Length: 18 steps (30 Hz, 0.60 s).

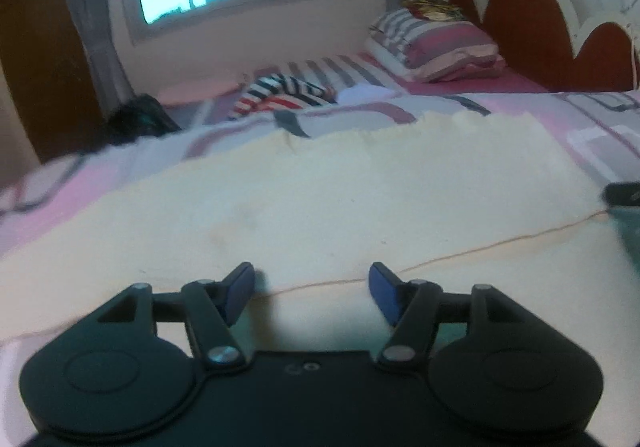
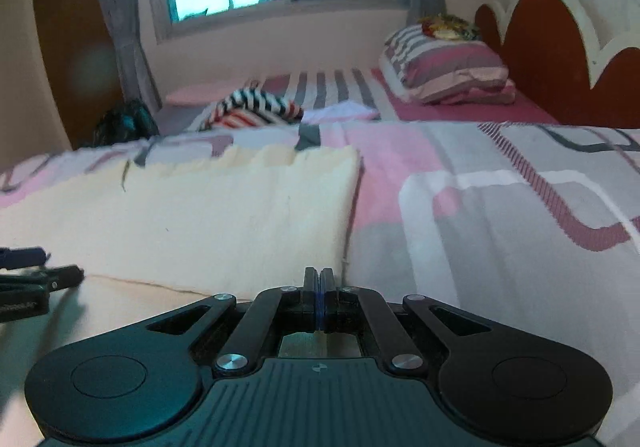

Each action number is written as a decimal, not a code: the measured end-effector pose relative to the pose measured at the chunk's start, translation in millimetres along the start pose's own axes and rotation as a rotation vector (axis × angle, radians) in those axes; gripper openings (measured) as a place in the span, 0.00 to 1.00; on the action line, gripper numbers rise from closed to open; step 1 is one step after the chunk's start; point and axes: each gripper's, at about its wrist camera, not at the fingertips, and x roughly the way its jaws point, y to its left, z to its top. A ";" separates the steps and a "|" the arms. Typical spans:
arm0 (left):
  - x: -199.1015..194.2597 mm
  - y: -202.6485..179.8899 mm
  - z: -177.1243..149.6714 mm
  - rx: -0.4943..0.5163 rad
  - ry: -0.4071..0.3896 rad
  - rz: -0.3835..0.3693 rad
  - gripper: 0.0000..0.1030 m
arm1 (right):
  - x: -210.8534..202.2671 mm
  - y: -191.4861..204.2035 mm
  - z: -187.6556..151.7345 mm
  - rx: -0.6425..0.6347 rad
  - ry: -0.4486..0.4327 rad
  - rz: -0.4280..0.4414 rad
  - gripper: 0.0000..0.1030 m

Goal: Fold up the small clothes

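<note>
Soft cream garment (image 1: 320,207), folded edge, flat on patterned bedspread (image 2: 500,207).

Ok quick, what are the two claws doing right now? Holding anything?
Left claw: open above the cream cloth, nothing between its pads.
Right claw: shut at the cloth's edge; a grip on it cannot be told.
</note>
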 end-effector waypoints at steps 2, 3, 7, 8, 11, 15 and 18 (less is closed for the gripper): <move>3.7 3.1 -0.5 -0.003 0.015 0.001 0.65 | -9.7 -0.8 -2.7 0.026 -0.041 -0.016 0.00; 8.8 6.0 -2.3 -0.011 0.031 -0.011 0.66 | -5.9 -2.6 -2.9 0.030 -0.027 -0.021 0.00; -8.4 37.3 1.3 -0.099 0.005 -0.015 0.59 | 2.9 -6.1 -1.2 0.054 0.053 -0.026 0.00; -13.4 51.1 0.5 -0.133 -0.004 -0.008 0.59 | -4.2 -5.6 0.8 0.056 0.023 -0.019 0.00; -33.7 109.8 -14.0 -0.268 -0.018 0.070 0.59 | -12.8 -6.9 5.4 0.090 -0.006 0.001 0.00; -60.6 203.7 -51.1 -0.498 -0.023 0.226 0.53 | -12.3 -7.8 9.0 0.111 -0.011 0.001 0.00; -74.8 266.5 -78.6 -0.683 -0.020 0.314 0.53 | -10.0 -5.3 11.6 0.132 -0.012 0.013 0.00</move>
